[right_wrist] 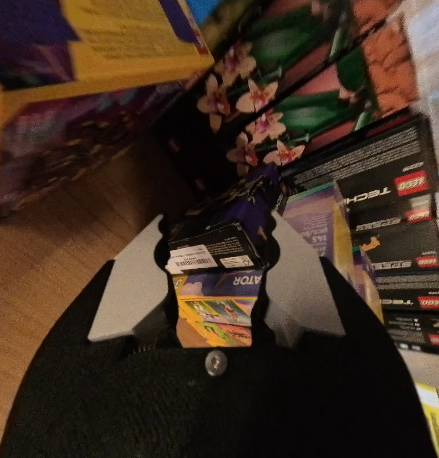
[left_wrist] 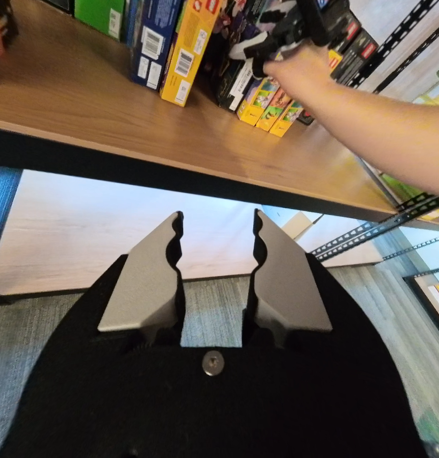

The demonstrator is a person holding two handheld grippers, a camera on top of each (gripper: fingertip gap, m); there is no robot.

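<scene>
Hanging below the wooden shelf (left_wrist: 114, 119), the left gripper (left_wrist: 218, 218) has its jaws parted and empty, while farther right the right gripper (right_wrist: 217, 223) spans a small dark box (right_wrist: 213, 245), though whether it is clamped I cannot tell. Probably light, stiff cardboard, it sits on yellow boxes (right_wrist: 213, 312) and is best pinched across its narrow sides. Grey carpet (left_wrist: 52, 334) lies beneath.

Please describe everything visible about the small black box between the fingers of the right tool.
The small black box looks like cardboard, with a white barcode label on its near face and a dented near corner. It sits tilted between the right tool fingers, which close on its sides, above yellow boxes on the wooden shelf.
</scene>
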